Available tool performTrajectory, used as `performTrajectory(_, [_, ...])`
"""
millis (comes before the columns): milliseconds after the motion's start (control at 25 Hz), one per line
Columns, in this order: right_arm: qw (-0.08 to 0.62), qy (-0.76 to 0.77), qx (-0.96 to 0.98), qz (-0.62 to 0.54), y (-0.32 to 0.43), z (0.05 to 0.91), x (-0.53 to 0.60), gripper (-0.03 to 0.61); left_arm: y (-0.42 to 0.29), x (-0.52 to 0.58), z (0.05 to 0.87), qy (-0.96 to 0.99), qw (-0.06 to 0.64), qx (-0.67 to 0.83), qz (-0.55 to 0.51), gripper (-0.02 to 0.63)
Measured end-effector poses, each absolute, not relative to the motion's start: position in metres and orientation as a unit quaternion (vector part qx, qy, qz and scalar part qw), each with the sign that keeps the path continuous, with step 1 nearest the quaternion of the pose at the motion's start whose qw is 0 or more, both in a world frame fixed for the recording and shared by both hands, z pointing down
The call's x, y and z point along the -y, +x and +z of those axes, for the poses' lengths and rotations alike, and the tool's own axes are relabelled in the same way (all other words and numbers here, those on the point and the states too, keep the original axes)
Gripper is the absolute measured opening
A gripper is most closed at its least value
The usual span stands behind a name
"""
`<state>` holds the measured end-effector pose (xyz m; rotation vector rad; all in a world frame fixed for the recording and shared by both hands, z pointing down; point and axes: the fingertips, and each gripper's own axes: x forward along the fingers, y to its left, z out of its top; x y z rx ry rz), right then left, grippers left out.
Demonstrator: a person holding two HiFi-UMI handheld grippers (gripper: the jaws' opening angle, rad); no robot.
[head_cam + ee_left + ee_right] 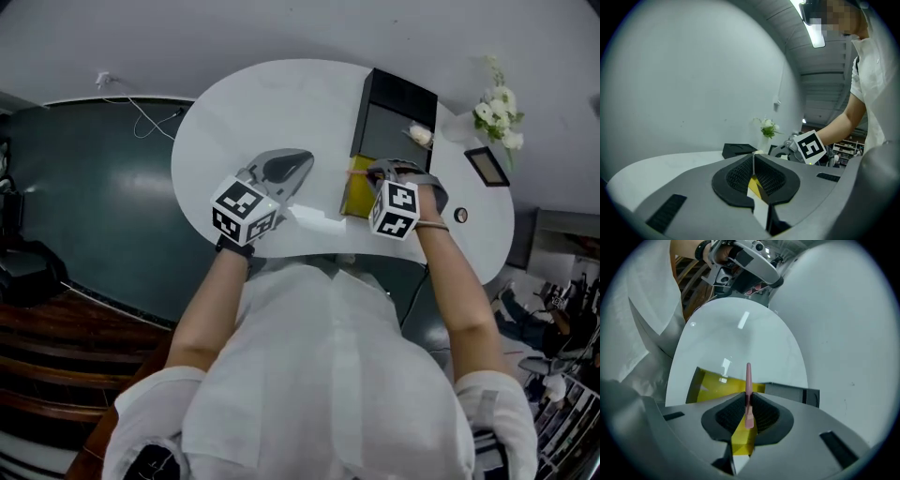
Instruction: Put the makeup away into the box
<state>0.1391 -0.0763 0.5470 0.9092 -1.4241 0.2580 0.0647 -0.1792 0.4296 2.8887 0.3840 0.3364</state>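
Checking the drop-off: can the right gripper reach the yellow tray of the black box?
Probably yes. The right gripper, shut on a thin pink stick, points down over the yellow tray of the open black box; nothing shows between them, and the left gripper stands aside.

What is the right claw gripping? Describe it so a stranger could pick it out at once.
On the white oval table lies an open box with a yellow inside. By that box, the right claw is shut on a slim pink stick that juts out past its tips. It is the only pink, pencil-thin thing there.
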Motion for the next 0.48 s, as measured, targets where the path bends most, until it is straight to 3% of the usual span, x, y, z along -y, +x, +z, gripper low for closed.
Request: performTrajectory(480, [0.629, 0.456, 0.599, 0.194, 0.193, 0.579, 0.009, 0.046, 0.108, 0.134, 0.442, 0.972, 0.111, -0.155, 0.139, 0.026])
